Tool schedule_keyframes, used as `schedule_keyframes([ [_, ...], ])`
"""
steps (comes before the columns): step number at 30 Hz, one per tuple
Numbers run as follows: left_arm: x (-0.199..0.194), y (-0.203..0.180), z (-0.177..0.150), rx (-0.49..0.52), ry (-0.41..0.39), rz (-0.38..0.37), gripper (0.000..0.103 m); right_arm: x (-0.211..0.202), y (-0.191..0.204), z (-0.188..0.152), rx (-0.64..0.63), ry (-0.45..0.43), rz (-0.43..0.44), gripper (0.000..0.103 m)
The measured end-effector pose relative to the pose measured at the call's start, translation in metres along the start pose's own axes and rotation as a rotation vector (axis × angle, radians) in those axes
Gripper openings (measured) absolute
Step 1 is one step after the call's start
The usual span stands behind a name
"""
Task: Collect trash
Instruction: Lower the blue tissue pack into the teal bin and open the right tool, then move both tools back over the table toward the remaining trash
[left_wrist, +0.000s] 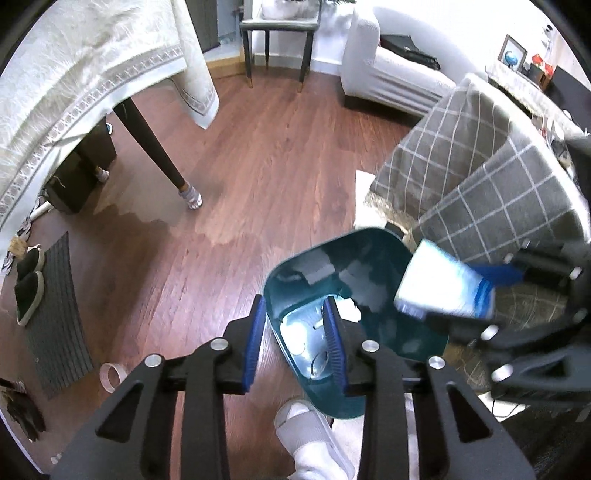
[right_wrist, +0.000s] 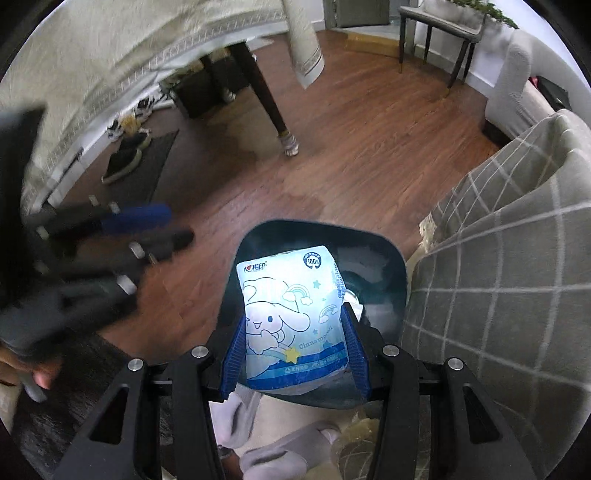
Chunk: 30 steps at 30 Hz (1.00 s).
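A dark teal trash bin (left_wrist: 362, 254) stands on the wooden floor beside a grey checked blanket. Inside it lie a crumpled white paper (left_wrist: 349, 310) and other bits on the pale bottom. My left gripper (left_wrist: 295, 325) hangs over the bin's left rim, jaws apart with nothing between the blue pads. My right gripper (right_wrist: 295, 332) is shut on a blue and white tissue pack (right_wrist: 291, 314) printed with a cartoon dog, held above the bin (right_wrist: 384, 258). The left wrist view shows that pack (left_wrist: 432, 284) in the right gripper (left_wrist: 461, 295) over the bin's right side. The left gripper (right_wrist: 162, 229) appears blurred at the left.
The grey checked blanket (left_wrist: 461, 177) drapes over furniture right of the bin. A table with a cream cloth (left_wrist: 74, 74) and dark leg (left_wrist: 155, 147) stands at the left. Slippers on a mat (left_wrist: 29, 280), a tape roll (left_wrist: 110, 376) and a person's slippered foot (left_wrist: 310, 435) are on the floor.
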<state>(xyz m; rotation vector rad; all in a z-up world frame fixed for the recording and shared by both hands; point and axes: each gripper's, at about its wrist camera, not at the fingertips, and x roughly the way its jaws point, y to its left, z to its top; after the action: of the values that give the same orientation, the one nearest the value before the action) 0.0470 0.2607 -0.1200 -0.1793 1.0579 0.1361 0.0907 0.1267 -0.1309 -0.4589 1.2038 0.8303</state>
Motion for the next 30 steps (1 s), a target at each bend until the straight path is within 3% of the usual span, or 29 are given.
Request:
schedule_keyframes([
  [7,-0.018,0.007,0.009,-0.033,-0.047,-0.027,0.032,0.026,-0.015,-0.012,0.014,0.082,-0.04,0.052],
  [11,-0.027,0.003,0.013,-0.031,-0.07,-0.047,0.032,0.031,-0.019,-0.018,0.016,0.109,-0.065,0.066],
  [14,-0.037,-0.002,0.018,-0.021,-0.099,-0.055,0.032,0.031,-0.018,-0.02,0.011,0.117,-0.06,0.069],
  [23,-0.066,-0.019,0.031,0.009,-0.179,-0.089,0.032,0.012,-0.02,-0.02,0.003,0.08,-0.042,0.068],
  [26,-0.074,-0.022,0.036,0.008,-0.199,-0.103,0.032,0.0,-0.015,-0.019,-0.011,0.045,-0.015,0.059],
  [30,-0.088,-0.03,0.043,0.02,-0.238,-0.112,0.032,-0.019,-0.007,-0.015,-0.036,-0.007,0.007,0.054],
])
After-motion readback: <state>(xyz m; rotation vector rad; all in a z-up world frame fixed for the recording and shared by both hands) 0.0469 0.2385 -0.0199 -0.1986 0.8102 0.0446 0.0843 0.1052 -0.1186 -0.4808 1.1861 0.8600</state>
